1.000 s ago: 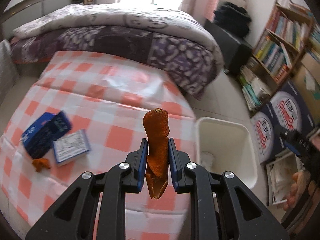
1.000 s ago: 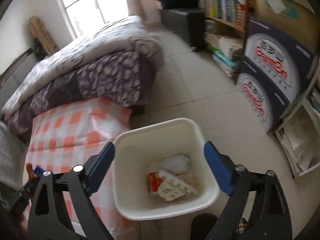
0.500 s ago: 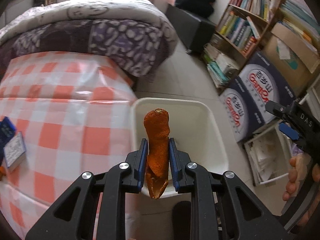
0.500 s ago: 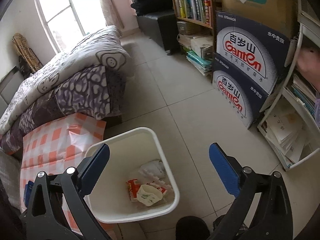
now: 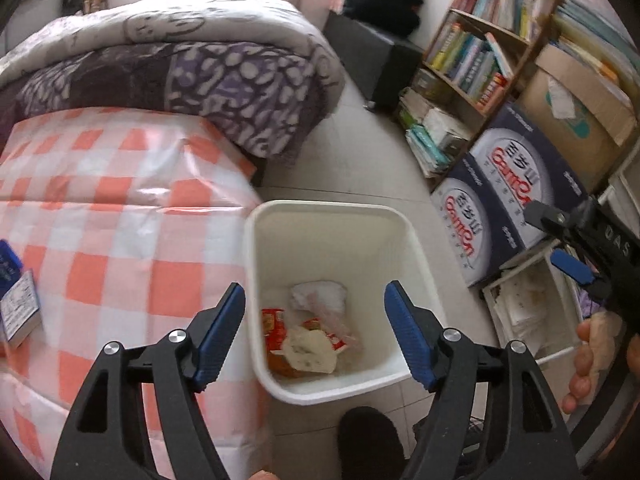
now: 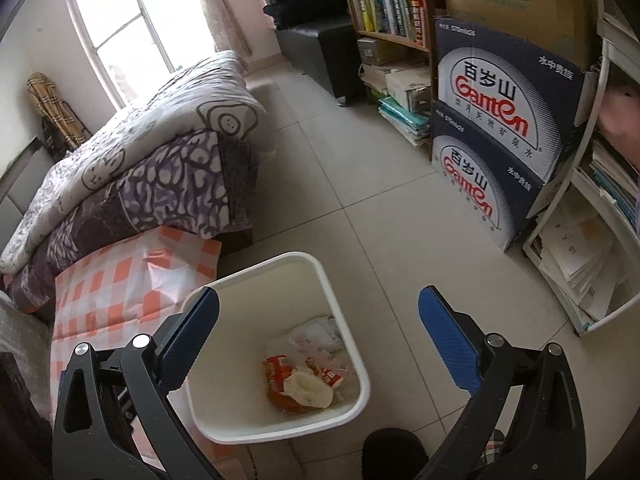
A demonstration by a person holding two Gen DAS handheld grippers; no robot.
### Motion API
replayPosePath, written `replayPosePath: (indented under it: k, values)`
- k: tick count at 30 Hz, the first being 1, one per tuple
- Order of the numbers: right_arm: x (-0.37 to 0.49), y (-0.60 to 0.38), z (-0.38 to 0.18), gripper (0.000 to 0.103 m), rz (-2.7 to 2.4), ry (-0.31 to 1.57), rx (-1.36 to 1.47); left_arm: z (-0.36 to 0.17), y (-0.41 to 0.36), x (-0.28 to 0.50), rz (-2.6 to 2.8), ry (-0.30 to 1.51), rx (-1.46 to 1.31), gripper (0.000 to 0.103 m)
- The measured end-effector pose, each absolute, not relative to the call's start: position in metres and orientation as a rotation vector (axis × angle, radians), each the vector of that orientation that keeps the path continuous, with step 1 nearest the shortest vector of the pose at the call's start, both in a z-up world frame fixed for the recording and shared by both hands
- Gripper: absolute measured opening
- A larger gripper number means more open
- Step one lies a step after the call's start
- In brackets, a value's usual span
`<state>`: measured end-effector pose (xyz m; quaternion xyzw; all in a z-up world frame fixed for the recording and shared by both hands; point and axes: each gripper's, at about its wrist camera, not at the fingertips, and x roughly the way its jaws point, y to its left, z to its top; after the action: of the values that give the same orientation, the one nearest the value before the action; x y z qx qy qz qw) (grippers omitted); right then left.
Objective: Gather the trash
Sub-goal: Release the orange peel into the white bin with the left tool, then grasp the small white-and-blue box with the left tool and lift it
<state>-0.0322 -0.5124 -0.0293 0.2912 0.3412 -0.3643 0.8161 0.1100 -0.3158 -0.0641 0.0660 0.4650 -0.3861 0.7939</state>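
My left gripper (image 5: 315, 292) hangs over the white bin (image 5: 328, 208). Its jaws are opening and nothing is between them. At the bottom of the bin lie a red wrapper (image 5: 274, 322), crumpled white paper (image 5: 318, 296) and an orange-brown piece (image 5: 280, 362) partly under the paper. My right gripper (image 6: 319, 295) stands wide open and empty above the bin (image 6: 280, 260), and its blue pad (image 5: 572, 264) shows at the right edge of the left wrist view, held by a hand (image 5: 592, 344).
The table with the orange checked cloth (image 5: 120, 220) touches the bin's left side; a blue box (image 5: 8, 264) and a small white box (image 5: 20, 312) lie at its left edge. A quilted bed (image 5: 180, 60) stands behind. Cartons (image 6: 500, 128) and bookshelves (image 5: 480, 52) line the right. A dark shoe (image 5: 368, 432) is below the bin.
My left gripper swung right from over the table to over the bin, then opened; the orange peel has left its jaws. In the right view the bin slid left.
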Motion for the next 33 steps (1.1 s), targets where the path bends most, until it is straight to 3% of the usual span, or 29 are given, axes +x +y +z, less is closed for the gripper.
replayPosePath:
  k: [12, 22, 26, 28, 33]
  values:
    - [0.013, -0.469, -0.036, 0.096, -0.685, 0.804, 0.554, -0.069, -0.237, 0.181, -0.54, 1.022, 0.264, 0.076]
    - [0.046, -0.432, -0.045, 0.096, -0.617, 0.872, 0.48, -0.139, -0.19, 0.237, -0.493, 1.132, 0.651, 0.077]
    - [0.055, -0.423, -0.05, 0.096, -0.606, 0.898, 0.456, -0.16, -0.164, 0.265, -0.462, 1.177, 0.642, 0.077]
    - [0.061, -0.419, -0.052, 0.096, -0.598, 0.911, 0.448, -0.164, -0.153, 0.276, -0.47, 1.172, 0.614, 0.087]
    - [0.071, -0.41, -0.054, 0.096, -0.58, 0.925, 0.434, -0.167, -0.127, 0.295, -0.477, 1.201, 0.538, 0.088]
